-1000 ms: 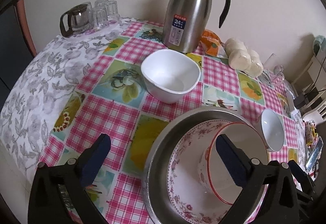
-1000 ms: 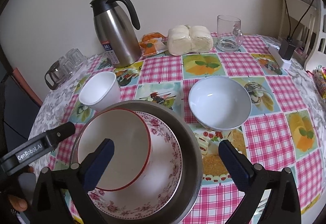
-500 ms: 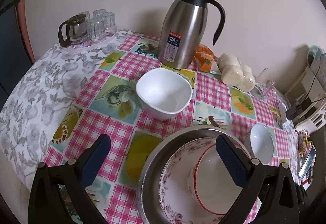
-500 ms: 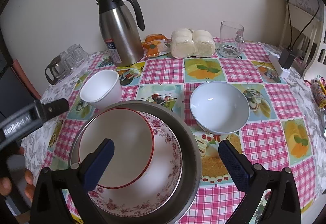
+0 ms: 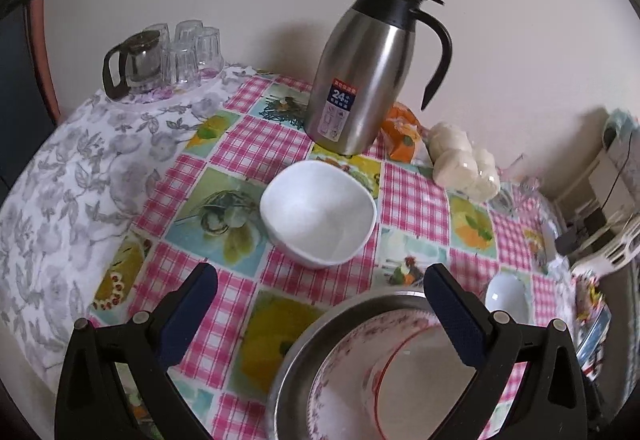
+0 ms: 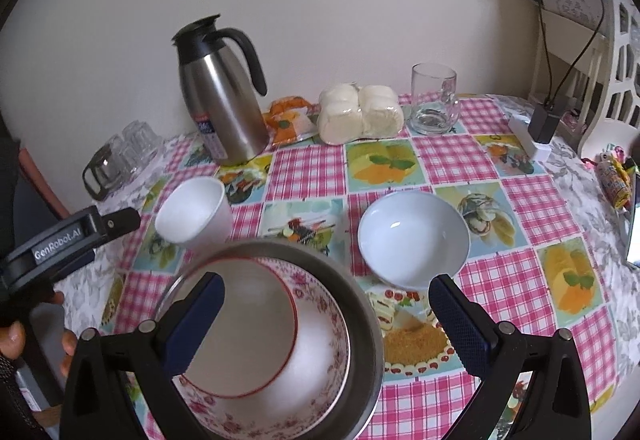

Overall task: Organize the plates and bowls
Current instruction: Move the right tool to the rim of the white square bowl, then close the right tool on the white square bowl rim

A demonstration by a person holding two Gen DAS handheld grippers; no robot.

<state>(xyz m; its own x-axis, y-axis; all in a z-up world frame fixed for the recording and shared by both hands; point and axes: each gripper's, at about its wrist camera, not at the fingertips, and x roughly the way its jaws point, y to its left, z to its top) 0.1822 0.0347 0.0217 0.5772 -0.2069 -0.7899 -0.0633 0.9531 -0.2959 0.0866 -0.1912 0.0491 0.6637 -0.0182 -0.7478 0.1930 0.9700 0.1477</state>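
A steel basin (image 6: 360, 304) holds a floral plate (image 6: 320, 372) with a red-rimmed white bowl (image 6: 248, 328) inside. A square white bowl (image 5: 318, 214) (image 6: 192, 216) stands left of it, a round white bowl (image 6: 414, 238) (image 5: 506, 298) right of it. My left gripper (image 5: 320, 304) is open and empty, above the table just in front of the square bowl; its body shows in the right wrist view (image 6: 60, 240). My right gripper (image 6: 326, 308) is open and empty, above the basin's right rim.
A steel thermos jug (image 5: 360, 72) (image 6: 218, 96), orange snack packet (image 6: 288, 120) and wrapped buns (image 6: 360, 112) stand at the back. A glass mug (image 6: 434, 98) is back right, a glass teapot with tumblers (image 5: 160, 56) back left. A charger (image 6: 540, 126) and chair are far right.
Both grippers have drawn back and up from the basin. The left view now centres on the square white bowl. Nothing was picked up or moved.
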